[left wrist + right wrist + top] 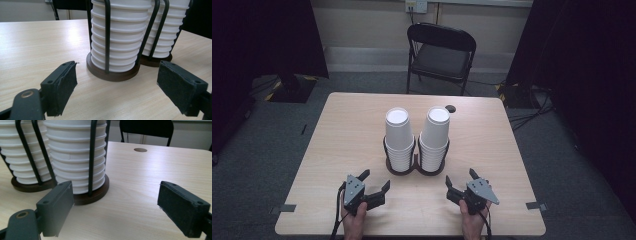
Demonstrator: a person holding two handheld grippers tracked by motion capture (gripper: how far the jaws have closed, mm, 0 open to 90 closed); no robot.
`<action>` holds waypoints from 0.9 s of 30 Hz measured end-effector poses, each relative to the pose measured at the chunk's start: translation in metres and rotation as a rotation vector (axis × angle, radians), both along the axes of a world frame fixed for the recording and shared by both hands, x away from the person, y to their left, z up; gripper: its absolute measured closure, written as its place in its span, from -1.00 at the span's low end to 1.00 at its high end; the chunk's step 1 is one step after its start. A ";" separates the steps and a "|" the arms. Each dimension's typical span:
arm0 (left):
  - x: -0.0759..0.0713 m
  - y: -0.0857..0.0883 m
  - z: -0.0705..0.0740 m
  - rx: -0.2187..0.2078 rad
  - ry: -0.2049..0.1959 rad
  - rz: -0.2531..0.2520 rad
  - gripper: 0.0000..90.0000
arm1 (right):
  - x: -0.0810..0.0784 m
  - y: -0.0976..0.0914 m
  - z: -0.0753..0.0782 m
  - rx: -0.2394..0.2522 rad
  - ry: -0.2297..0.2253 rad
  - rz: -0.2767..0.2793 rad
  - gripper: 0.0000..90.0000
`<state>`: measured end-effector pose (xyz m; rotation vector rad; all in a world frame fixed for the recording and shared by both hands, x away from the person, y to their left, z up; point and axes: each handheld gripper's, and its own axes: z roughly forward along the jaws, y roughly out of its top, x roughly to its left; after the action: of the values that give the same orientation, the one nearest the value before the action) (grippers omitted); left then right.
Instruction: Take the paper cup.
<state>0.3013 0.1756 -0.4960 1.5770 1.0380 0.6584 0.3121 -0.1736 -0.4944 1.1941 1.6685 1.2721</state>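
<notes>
Two tall stacks of upturned white paper cups stand side by side in a dark wire holder (414,169) with round brown bases at mid-table. The left stack (399,134) (120,37) is just ahead of my left gripper (376,178) (117,85), whose jaws are open with nothing between them. The right stack (435,131) (72,157) stands ahead and to the left of my right gripper (459,176) (116,205), also open and holding nothing. Both grippers hover low near the table's front edge, a short way from the holder. A hand holds each from below.
The pale wooden table (347,125) has a small round hole (450,108) (140,150) behind the right stack. A black folding chair (441,52) stands beyond the far edge. Dark curtains hang at both sides, and cables lie on the grey floor.
</notes>
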 end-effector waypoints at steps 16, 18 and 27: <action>0.000 -0.002 0.010 -0.029 0.019 -0.061 -0.61 | -0.002 -0.001 0.000 0.013 -0.011 0.023 -0.71; -0.001 -0.005 0.013 -0.023 0.009 -0.073 -0.61 | -0.002 -0.001 0.000 0.013 -0.015 0.021 -0.70; -0.001 -0.014 0.030 -0.024 -0.010 -0.131 -0.62 | -0.002 -0.001 0.000 0.018 -0.009 0.021 -0.70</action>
<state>0.3005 0.1615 -0.4657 1.6045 0.9231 0.5618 0.3101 -0.1748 -0.4946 1.1821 1.6711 1.3059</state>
